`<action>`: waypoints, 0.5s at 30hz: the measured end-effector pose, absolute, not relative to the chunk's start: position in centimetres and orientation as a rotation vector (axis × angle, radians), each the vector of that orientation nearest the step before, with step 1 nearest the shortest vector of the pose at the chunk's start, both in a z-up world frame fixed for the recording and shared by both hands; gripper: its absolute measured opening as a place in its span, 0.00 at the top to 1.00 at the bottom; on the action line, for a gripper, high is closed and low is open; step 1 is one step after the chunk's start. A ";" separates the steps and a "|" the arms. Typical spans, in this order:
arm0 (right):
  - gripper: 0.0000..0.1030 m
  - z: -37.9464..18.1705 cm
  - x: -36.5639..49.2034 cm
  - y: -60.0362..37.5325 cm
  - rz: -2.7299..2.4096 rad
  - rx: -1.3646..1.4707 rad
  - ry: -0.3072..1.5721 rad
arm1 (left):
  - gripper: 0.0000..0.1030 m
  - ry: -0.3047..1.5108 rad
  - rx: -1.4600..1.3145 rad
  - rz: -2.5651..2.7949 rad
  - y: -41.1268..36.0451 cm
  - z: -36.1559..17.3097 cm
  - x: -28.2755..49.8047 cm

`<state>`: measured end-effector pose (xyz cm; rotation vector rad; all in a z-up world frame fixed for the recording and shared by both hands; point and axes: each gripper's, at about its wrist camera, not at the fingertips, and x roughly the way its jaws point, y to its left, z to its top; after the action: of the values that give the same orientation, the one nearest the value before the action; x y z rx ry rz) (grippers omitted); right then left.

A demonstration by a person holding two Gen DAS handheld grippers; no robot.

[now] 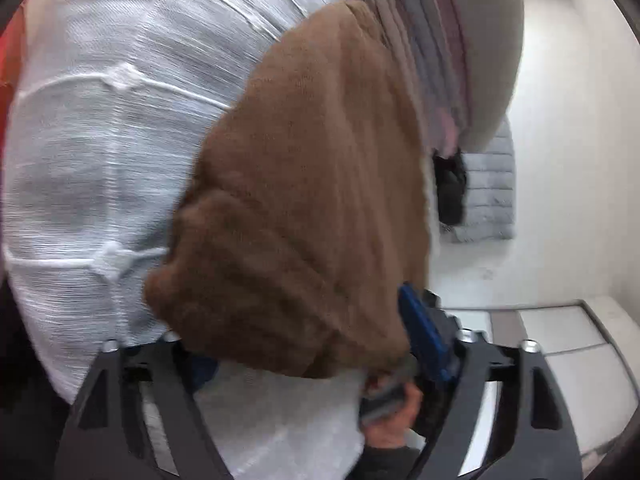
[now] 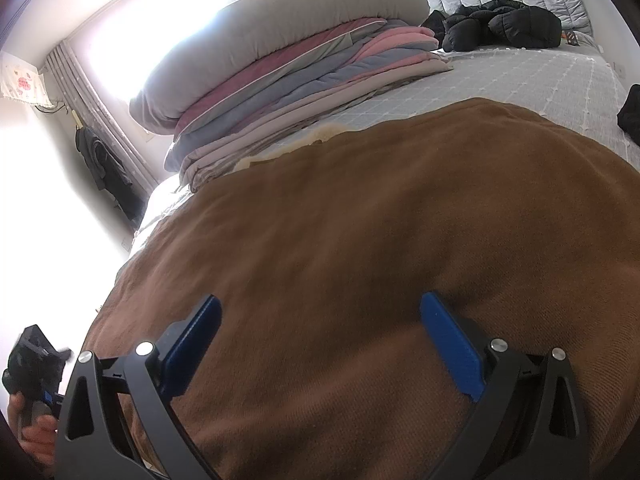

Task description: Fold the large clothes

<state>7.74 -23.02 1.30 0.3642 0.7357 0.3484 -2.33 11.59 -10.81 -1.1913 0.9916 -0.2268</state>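
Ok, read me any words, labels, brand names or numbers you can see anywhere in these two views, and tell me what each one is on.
No readable text in either view.
Brown garment: no label or tag showing.
Cloth hanging on the wall: pink floral pattern only, no words.
Black jacket: no logo legible.
White bedspread: blurred, plain stitching.

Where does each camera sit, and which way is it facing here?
Left wrist: on the left gripper, looking down over the brown garment on the white bedspread; a hand shows below.
Right wrist: on the right gripper, open, facing across the garment toward the stacked bedding and window.
Shared: garment, bedspread, bedding stack.
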 end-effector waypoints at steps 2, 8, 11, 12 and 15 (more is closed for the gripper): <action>0.07 1.3 7.7 -23.0 0.345 0.359 0.737 | 0.45 0.962 -1.271 -0.191 12.4 -11.6 -2.6; 0.07 1.4 7.4 -22.2 0.319 0.299 0.736 | 0.56 0.940 -1.228 -0.170 11.1 -11.3 -2.5; 0.07 1.3 7.3 -21.8 0.307 0.275 0.740 | 0.56 0.942 -1.233 -0.172 10.8 -11.3 -2.2; 0.07 1.3 7.3 -21.8 0.307 0.275 0.741 | 0.56 0.948 -1.235 -0.173 10.6 -11.4 -2.2; 0.07 1.3 7.3 -22.0 0.315 0.288 0.738 | 0.56 0.952 -1.239 -0.181 13.3 -11.3 -2.1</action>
<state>7.26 -22.03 1.27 0.2885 0.7377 0.3154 -2.14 13.26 -11.34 -1.2392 0.9522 -0.1811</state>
